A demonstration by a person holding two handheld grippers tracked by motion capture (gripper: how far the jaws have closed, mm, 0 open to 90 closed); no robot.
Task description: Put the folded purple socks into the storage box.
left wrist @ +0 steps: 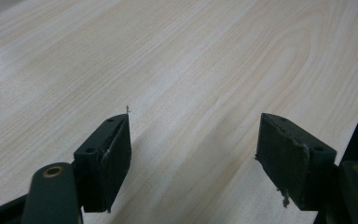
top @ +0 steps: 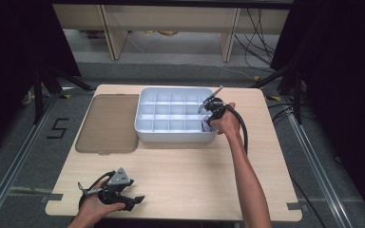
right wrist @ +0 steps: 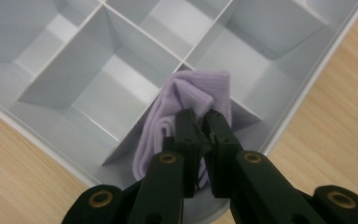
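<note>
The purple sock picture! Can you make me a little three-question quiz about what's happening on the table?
1. True or false: the right gripper has its jaws shut on the purple sock.
2. Where is the sock going? A) the white divided tray's near right corner compartment B) the brown mat C) the floor
3. Fill in: the left gripper's jaws are ____ above bare table.

Key: 1 true. 2 A. 3 open.

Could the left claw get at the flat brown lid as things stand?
Probably yes. The left claw is open and holds nothing, low near the table's front edge, and bare tabletop lies between it and the lid; the right claw is busy at the tray.
</note>
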